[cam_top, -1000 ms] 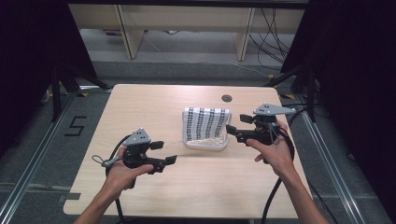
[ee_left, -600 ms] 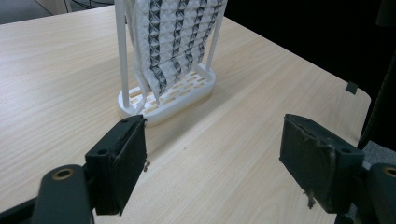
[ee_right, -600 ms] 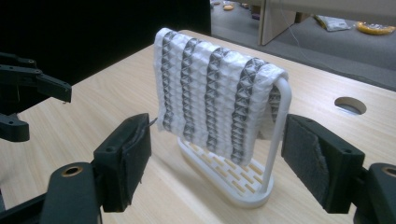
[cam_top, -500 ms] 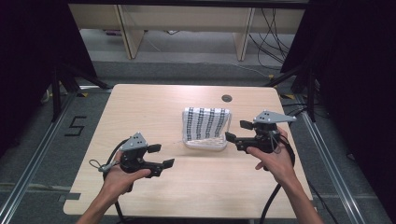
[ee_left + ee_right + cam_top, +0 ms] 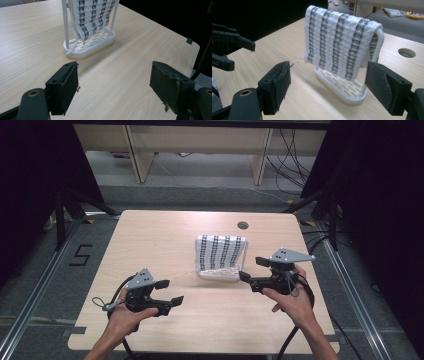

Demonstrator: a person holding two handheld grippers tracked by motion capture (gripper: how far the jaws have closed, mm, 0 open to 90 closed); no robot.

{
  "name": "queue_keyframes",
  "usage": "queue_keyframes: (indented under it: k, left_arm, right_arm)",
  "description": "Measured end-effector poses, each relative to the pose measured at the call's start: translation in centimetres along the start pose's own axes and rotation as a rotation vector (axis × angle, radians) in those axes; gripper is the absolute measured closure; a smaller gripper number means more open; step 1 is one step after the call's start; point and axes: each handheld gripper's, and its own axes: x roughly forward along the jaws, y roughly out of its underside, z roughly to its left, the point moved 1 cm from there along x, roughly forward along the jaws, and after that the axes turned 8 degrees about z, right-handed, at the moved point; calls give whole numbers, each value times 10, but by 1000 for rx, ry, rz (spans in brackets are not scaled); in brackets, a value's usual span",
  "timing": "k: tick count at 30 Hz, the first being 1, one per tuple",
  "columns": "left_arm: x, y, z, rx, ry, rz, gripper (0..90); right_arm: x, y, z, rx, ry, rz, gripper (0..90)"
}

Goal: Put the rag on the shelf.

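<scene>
A white slotted rack (image 5: 218, 273) stands near the middle of the wooden worktop (image 5: 150, 240), slightly right of centre. A white cloth with dark patterned stripes (image 5: 221, 251) hangs over the rack's top rail, and a loose white cord (image 5: 71, 50) trails from the cloth down past the base.

The right gripper (image 5: 251, 271) hovers just beside the rack's right end, jaws wide apart and holding nothing. The left gripper (image 5: 169, 291) hovers above the near-left worktop, well apart from the rack, likewise wide open and empty.

Hazards from this state:
- The rack appears light and narrow-based. A sideways pull on the cloth by one gripper is likely to tip or drag it unless the other gripper steadies the frame.
- The cloth drapes loosely. A pinch on a single layer may slide it off the rail unevenly.
- The trailing cord may snag on a jaw or on the base.
- The right gripper sits close to the upright post (image 5: 379, 45); a careless advance could knock the rack.
</scene>
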Motion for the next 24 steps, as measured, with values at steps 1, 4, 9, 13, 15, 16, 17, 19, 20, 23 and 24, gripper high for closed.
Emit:
queue_keyframes:
  k: [1,4,9,13,15,16,17,19,20,23,24]
  left_arm:
    - [0,2,-1,-2,-9,9,221]
    - [1,8,2,8,-19,19,221]
    - [0,18,5,-4,-26,27,220]
    - [-1,26,6,-20,-35,25,216]
    - [-1,31,8,-27,-31,24,214]
    - [-2,33,9,-28,-30,32,214]
    - [-1,34,10,-30,-32,31,212]
    - [-1,37,10,-36,-37,28,209]
    - [-1,39,11,-33,-38,34,207]
    - [-1,42,10,-32,-39,39,202]
    - [0,43,10,-28,-39,35,195]
  right_arm:
    - [1,1,0,-8,1,-1,218]
    - [2,5,5,17,-18,3,213]
    - [6,11,11,24,-37,14,199]
    - [9,17,11,-10,-28,18,193]
    - [11,20,11,-14,-20,19,192]
    - [11,21,13,8,-36,23,191]
    - [12,23,13,8,-37,23,192]
    - [13,27,14,9,-30,41,192]
    - [14,28,14,20,-33,35,191]
    - [15,34,12,12,-30,47,194]
    - [17,37,11,1,-19,33,195]
